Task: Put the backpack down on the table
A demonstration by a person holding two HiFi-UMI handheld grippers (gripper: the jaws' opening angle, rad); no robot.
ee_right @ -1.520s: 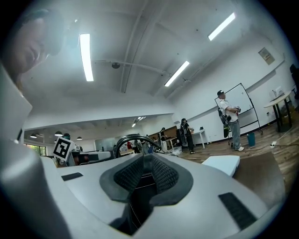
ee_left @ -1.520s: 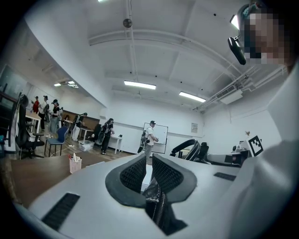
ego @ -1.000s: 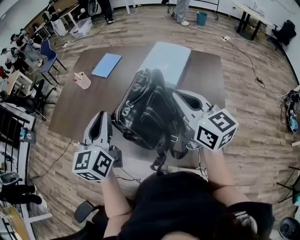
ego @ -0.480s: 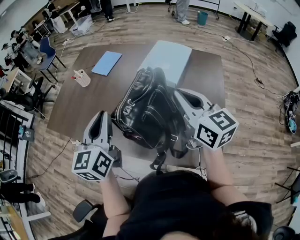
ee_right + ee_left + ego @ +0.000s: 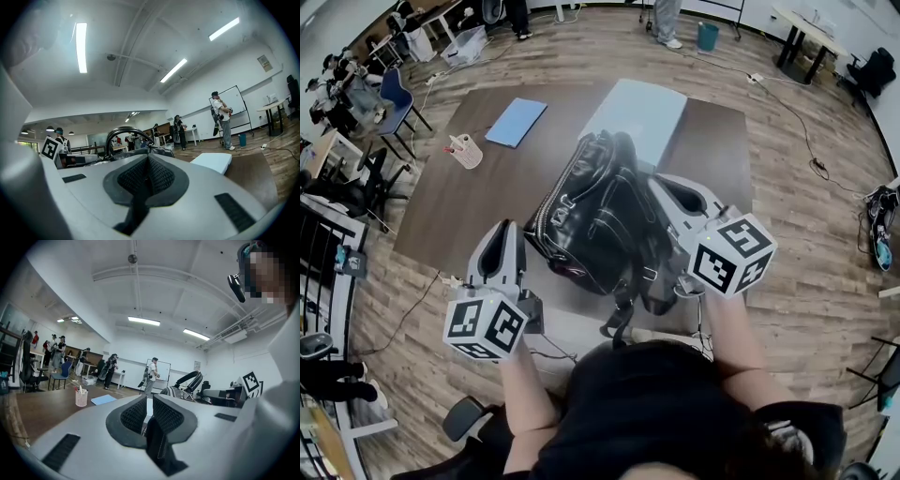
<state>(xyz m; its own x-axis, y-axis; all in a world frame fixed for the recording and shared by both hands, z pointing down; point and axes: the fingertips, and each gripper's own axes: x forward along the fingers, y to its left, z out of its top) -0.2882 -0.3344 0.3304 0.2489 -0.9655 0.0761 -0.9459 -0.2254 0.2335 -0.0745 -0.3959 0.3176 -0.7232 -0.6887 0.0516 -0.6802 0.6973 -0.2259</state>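
The black leather backpack (image 5: 598,220) is between my two grippers, over the near half of the dark brown table (image 5: 455,211). I cannot tell whether its bottom touches the tabletop. My left gripper (image 5: 508,232) is at the bag's left side, shut on a black shoulder strap (image 5: 158,442) that hangs from between its pads. My right gripper (image 5: 668,187) is at the bag's right side, shut on another black strap (image 5: 136,206). The bag's top handle (image 5: 123,136) arches up beside the right jaws. Both grippers point level.
On the table's far side lie a pale blue-white flat box (image 5: 640,117), a blue folder (image 5: 517,122) and a pen cup (image 5: 466,150). Chairs and desks stand at the left, cables run over the wooden floor, and people stand in the background.
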